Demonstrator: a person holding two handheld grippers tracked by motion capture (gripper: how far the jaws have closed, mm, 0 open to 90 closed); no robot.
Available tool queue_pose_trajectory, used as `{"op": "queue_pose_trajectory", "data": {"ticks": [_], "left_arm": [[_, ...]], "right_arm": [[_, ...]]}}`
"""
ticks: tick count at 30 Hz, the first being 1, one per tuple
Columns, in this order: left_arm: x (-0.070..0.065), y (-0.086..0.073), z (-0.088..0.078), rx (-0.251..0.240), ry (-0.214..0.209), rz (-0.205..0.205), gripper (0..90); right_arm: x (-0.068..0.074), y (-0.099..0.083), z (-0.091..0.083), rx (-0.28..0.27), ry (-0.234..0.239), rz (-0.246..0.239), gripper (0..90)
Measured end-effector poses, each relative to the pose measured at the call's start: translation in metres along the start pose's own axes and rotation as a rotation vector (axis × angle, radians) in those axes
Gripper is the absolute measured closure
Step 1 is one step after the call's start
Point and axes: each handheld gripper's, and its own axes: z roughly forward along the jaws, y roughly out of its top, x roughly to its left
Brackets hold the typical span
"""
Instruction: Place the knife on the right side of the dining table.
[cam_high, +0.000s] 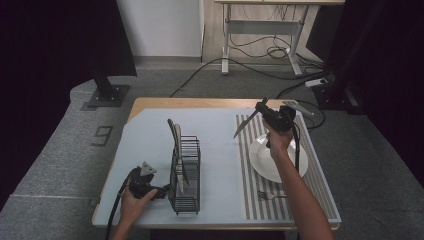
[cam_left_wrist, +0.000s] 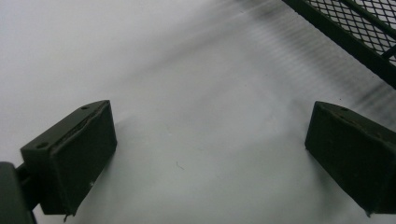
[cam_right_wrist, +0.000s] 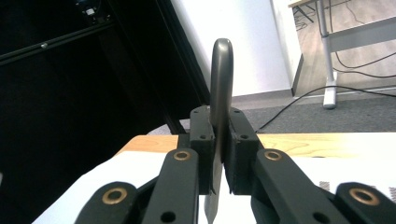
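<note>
Above the far left rim of a white plate, my right gripper is shut on a table knife. Its blade slants down to the left over the table. In the right gripper view the knife's grey handle stands up between the pads of the right gripper, which press on it from both sides. My left gripper rests on the pale mat at the front left, just left of a black wire rack. The left gripper is open, with bare mat between its jaws and the rack's mesh at the upper right.
The rack holds a couple of upright utensils. A striped placemat lies under the plate, with a fork at its front. The wooden table edge runs along the back. Cables and a desk frame lie beyond on the floor.
</note>
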Motion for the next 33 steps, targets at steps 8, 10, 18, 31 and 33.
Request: {"op": "queue_pose_trajectory", "data": {"ticks": [8, 10, 18, 31, 33], "left_arm": [[0.000, 0.000, 0.000, 0.000, 0.000, 0.000, 1.4], [0.000, 0.000, 0.000, 0.000, 0.000, -0.001, 1.3], [0.000, 0.000, 0.000, 0.001, -0.001, -0.001, 1.4], [0.000, 0.000, 0.000, 0.001, -0.001, -0.001, 1.3], [0.000, 0.000, 0.000, 0.002, -0.001, -0.001, 1.3]], "right_arm": [[-0.007, 0.005, -0.001, -0.020, -0.018, 0.008, 83.4], [-0.009, 0.006, -0.001, -0.027, -0.022, 0.010, 83.4], [-0.018, 0.006, 0.001, -0.026, -0.045, 0.020, 83.4], [-0.035, 0.004, 0.007, -0.037, -0.092, 0.034, 83.3], [-0.038, 0.004, 0.007, -0.038, -0.100, 0.035, 83.3]]}}
